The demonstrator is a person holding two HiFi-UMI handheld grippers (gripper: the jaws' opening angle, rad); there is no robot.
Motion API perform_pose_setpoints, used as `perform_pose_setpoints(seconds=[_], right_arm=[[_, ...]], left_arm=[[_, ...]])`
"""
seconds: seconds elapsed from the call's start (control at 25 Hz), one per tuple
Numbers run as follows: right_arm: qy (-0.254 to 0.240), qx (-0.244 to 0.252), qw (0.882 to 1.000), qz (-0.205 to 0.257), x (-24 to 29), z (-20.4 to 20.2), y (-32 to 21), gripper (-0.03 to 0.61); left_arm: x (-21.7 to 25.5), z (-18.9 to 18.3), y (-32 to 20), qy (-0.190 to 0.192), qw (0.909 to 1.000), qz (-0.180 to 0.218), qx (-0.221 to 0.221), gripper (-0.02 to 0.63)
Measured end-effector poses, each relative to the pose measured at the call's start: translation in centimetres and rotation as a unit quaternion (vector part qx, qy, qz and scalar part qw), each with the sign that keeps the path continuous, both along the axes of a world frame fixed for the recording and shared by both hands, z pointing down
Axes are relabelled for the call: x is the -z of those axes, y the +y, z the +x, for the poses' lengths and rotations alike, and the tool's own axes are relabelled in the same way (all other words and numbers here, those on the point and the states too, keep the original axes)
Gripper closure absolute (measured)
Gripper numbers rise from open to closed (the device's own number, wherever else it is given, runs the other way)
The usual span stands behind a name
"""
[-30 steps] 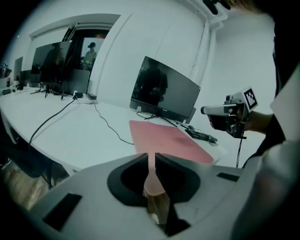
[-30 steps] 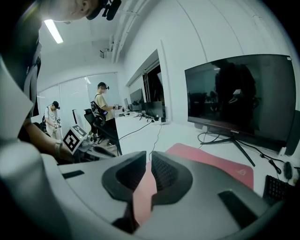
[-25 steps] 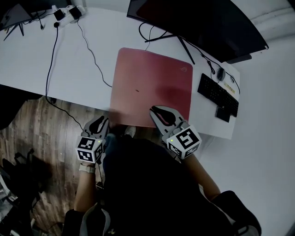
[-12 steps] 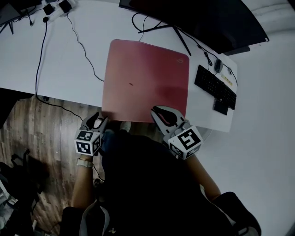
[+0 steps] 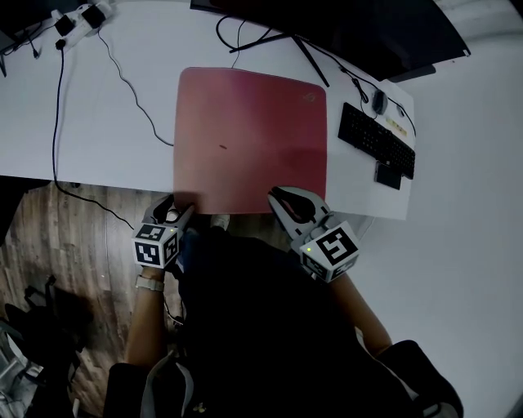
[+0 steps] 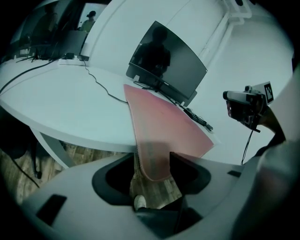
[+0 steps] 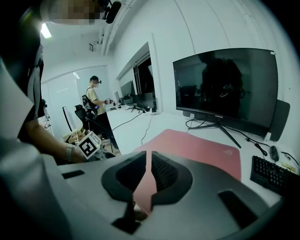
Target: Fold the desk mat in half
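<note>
The red desk mat point(image 5: 249, 139) lies flat on the white desk point(image 5: 98, 139), its near edge over the desk's front edge. My left gripper point(image 5: 176, 211) is at the mat's near left corner. Its jaws are opening, and the corner point(image 6: 154, 159) sits between them with a gap beside it. My right gripper point(image 5: 278, 196) is shut on the mat's near edge, towards the right corner. In the right gripper view the thin mat edge point(image 7: 146, 180) runs pinched between the jaws.
A dark monitor point(image 5: 351, 33) on a stand is behind the mat. A black keyboard point(image 5: 376, 140), a mouse point(image 5: 379, 102) and a small dark object point(image 5: 387, 175) lie to the right. A cable point(image 5: 57, 90) crosses the desk's left side from a power strip point(image 5: 78, 15). Another person point(image 7: 96, 101) stands far behind.
My left gripper has come up from below the desk edge to the mat's near left corner, and its jaws have spread. The right gripper keeps its hold at the near edge.
</note>
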State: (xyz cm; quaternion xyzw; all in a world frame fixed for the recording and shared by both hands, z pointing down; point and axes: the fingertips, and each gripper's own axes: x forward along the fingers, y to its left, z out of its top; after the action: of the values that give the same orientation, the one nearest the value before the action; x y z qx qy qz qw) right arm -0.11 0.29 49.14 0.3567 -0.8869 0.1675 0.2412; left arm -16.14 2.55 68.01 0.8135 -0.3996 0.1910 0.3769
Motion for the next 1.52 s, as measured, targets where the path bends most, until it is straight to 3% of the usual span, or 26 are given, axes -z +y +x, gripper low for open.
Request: perform_pose_setpoints(seconds=[0.24, 0.84, 1.12, 1.52], right_arm=[[0.006, -0.021, 1.000, -0.002, 0.3, -0.2, 0.0, 0.537], [-0.003, -0.092, 0.996, 0.006, 2.7, -1.7, -0.6, 0.537], [-0.001, -0.106, 0.994, 0.013, 3.3, -2.6, -0.8, 0.537], [-0.013, -0.142, 0.990, 0.018, 4.7, -2.5, -1.0, 0.537]], left_arm=[[-0.2, 0.3, -0.4, -0.004, 0.9996, -0.016, -0.021, 0.398], [1.9, -0.4, -0.3, -0.039, 0.9923, -0.039, -0.111, 0.568], [3.6, -0.2, -0.4, -0.081, 0.9831, -0.042, -0.159, 0.580], [5.4, -0.9, -1.8, -0.122, 0.9747, -0.046, -0.181, 0.586]])
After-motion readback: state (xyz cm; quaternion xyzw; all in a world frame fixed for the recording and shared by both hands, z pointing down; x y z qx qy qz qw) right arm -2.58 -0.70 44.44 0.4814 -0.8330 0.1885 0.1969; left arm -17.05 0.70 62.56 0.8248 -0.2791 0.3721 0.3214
